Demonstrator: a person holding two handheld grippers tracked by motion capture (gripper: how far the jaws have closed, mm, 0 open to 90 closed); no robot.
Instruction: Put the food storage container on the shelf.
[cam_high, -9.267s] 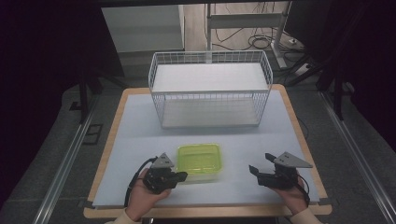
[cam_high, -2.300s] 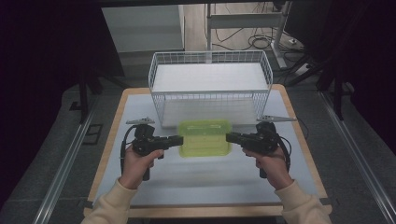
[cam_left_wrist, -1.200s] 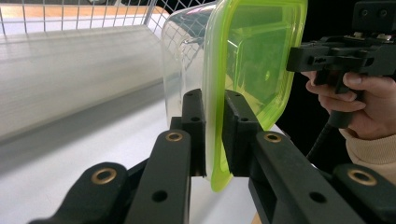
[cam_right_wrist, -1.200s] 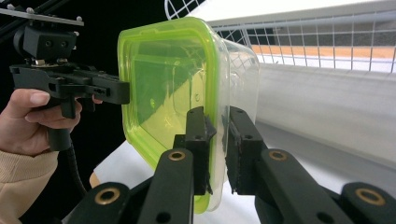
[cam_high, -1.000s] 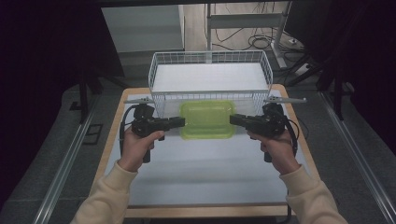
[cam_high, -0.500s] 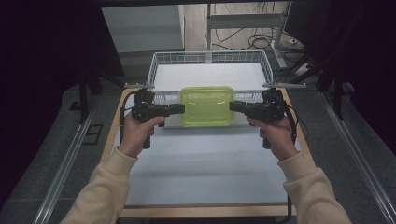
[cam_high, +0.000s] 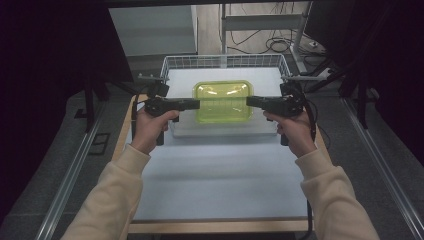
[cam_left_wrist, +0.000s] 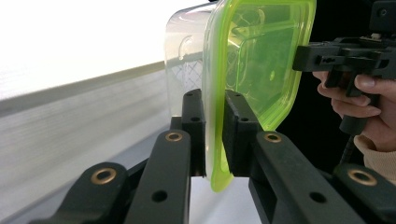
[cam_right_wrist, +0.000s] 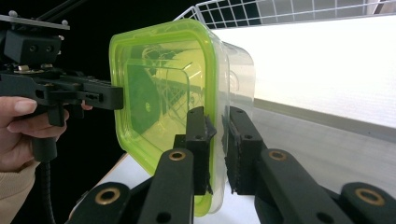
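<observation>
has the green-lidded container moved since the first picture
Yes. The green-lidded container lay on the table near its front edge; now it is held farther back, above the wire basket, between both grippers.

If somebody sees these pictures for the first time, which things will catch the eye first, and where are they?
The bright green-lidded clear container stands out at once: it is held in the air over the white wire basket at the far end of the table. The left gripper and the right gripper clamp its lid rim from opposite sides, fingers pressed on the green edge. The person's cream sleeves come in from below.
</observation>
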